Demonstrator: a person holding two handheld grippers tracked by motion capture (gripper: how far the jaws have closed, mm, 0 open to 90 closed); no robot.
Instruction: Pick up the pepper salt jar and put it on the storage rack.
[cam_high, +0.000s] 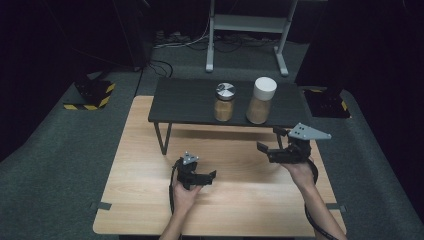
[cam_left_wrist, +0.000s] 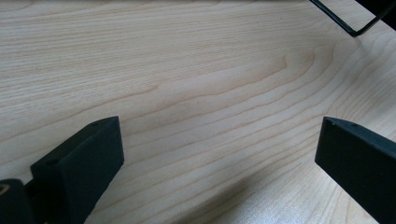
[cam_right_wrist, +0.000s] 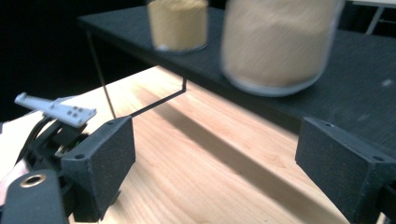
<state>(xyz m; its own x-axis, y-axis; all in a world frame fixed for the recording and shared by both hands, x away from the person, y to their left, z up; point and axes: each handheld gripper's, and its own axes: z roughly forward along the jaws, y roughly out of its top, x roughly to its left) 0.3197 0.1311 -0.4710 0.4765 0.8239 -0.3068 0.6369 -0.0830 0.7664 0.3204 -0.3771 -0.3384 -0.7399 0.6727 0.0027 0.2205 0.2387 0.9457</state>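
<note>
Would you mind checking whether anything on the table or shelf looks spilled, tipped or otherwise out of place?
Nothing stands out. Both jars, silver-lidded and white-lidded, stand upright and closed on the black shelf. No spill shows on the wooden table.

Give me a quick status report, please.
Left gripper and right gripper open, empty. White-lidded jar untouched on black shelf. Nothing in the way.
</note>
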